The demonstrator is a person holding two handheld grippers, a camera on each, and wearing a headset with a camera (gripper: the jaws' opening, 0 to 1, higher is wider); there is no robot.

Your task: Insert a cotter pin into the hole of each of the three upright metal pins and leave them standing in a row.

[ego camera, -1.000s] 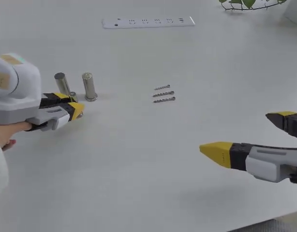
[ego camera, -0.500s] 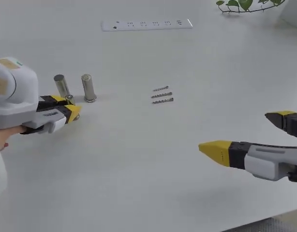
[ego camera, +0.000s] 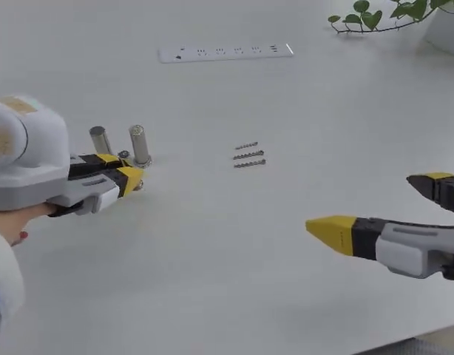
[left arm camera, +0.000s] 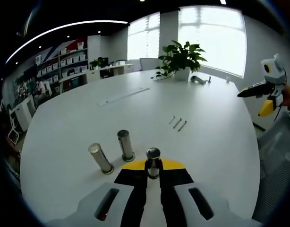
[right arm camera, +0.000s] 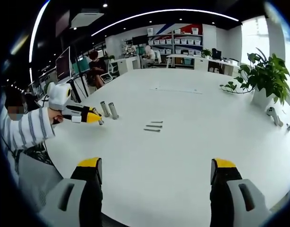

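Observation:
My left gripper (ego camera: 132, 177) (left arm camera: 153, 171) is shut on a short metal pin (ego camera: 123, 156) (left arm camera: 153, 160), held upright just above the white table (ego camera: 234, 237). Two more metal pins (ego camera: 100, 139) (ego camera: 139, 144) stand upright right behind it, also in the left gripper view (left arm camera: 100, 157) (left arm camera: 125, 144). Three cotter pins (ego camera: 249, 154) (left arm camera: 177, 123) (right arm camera: 153, 126) lie side by side at the table's middle. My right gripper (ego camera: 358, 202) (right arm camera: 157, 165) hovers open and empty at the near right, far from the pins. The right gripper view shows the left gripper (right arm camera: 90, 116) beside the pins.
A white power strip (ego camera: 225, 52) (left arm camera: 122, 95) lies at the far side of the table. A potted plant (ego camera: 375, 13) (left arm camera: 180, 59) stands at the far right corner. The table's near edge runs just below the right gripper.
The left gripper, with its pin, has edged a little to the right, in front of the right-hand standing pin. The right gripper has stayed put; the head camera shifted.

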